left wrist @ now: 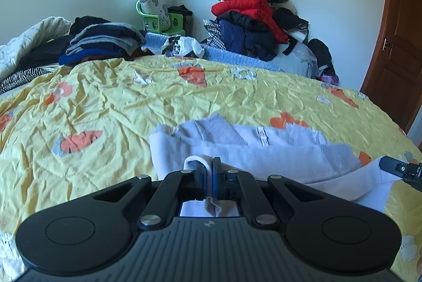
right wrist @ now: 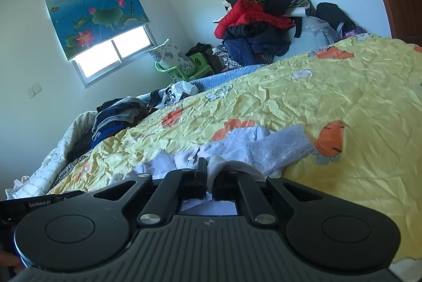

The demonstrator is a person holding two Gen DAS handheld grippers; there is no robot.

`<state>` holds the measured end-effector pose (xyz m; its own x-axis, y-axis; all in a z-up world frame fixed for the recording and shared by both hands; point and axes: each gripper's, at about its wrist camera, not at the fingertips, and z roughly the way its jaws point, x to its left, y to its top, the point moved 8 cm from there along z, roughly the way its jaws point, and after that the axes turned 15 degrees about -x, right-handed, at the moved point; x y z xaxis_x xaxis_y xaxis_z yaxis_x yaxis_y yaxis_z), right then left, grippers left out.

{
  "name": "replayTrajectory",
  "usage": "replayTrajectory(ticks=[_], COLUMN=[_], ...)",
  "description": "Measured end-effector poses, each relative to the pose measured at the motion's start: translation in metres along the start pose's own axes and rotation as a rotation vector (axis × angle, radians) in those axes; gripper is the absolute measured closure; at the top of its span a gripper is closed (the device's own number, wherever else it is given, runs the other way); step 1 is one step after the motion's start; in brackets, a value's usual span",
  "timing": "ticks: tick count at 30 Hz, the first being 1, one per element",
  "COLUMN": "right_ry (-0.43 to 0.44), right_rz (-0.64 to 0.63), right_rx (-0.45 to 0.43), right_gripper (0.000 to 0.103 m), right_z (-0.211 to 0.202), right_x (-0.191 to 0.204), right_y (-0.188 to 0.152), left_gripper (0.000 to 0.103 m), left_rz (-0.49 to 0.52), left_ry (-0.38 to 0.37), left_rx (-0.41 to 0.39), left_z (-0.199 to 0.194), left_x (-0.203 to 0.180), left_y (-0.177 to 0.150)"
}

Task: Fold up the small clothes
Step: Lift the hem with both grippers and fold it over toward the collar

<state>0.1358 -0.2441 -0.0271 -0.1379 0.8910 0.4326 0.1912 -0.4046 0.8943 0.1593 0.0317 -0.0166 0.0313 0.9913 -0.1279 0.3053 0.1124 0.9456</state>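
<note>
A small pale lavender-grey garment [left wrist: 253, 147] lies on the yellow carrot-print bedspread [left wrist: 105, 102], partly folded over on itself. My left gripper [left wrist: 208, 171] is shut on its near edge, with cloth pinched between the fingers. My right gripper [right wrist: 209, 173] is shut on another near edge of the same garment [right wrist: 263, 147]. The right gripper's tip also shows at the right edge of the left wrist view [left wrist: 403, 171], holding the cloth's corner. The bedspread fills the right wrist view [right wrist: 343, 97].
A stack of folded dark clothes [left wrist: 102, 41] sits at the bed's far left. A heap of jackets [left wrist: 253, 20] lies against the far wall. A green chair with a pillow [left wrist: 158, 15] stands under the window. A brown door [left wrist: 395, 44] is at right.
</note>
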Motion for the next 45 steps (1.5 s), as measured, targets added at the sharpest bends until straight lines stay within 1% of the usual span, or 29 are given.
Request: replayTrajectory(ticks=[8,14,20,31,41,45], right_ry=[-0.008,-0.014,-0.032,-0.074,-0.088,-0.091], right_rz=[0.015,0.026,0.024,0.048,0.062,0.064], right_rx=[-0.011,-0.011,0.0,0.032,0.065,0.073], right_gripper=[0.097,0.097,0.097,0.097,0.097,0.097], right_z=[0.021,0.042,0.065,0.094,0.119,0.127], right_x=[-0.001,-0.002,-0.004,-0.022,-0.03,-0.032], right_y=[0.006,0.007,0.002,-0.007,-0.014,-0.015], left_gripper=[0.099,0.099,0.099,0.099,0.099,0.099], left_rz=[-0.001,0.013,0.044,0.069,0.054,0.058], left_ry=[0.018,0.05,0.059,0.066,0.078,0.081], left_rx=[-0.009,-0.007,0.023,0.062,0.122,0.133], left_z=[0.021,0.041,0.063,0.093,0.121,0.131], left_x=[-0.001,0.004,0.002,-0.001,0.005,0.005], left_y=[0.008,0.014,0.011,0.004,-0.005,-0.007])
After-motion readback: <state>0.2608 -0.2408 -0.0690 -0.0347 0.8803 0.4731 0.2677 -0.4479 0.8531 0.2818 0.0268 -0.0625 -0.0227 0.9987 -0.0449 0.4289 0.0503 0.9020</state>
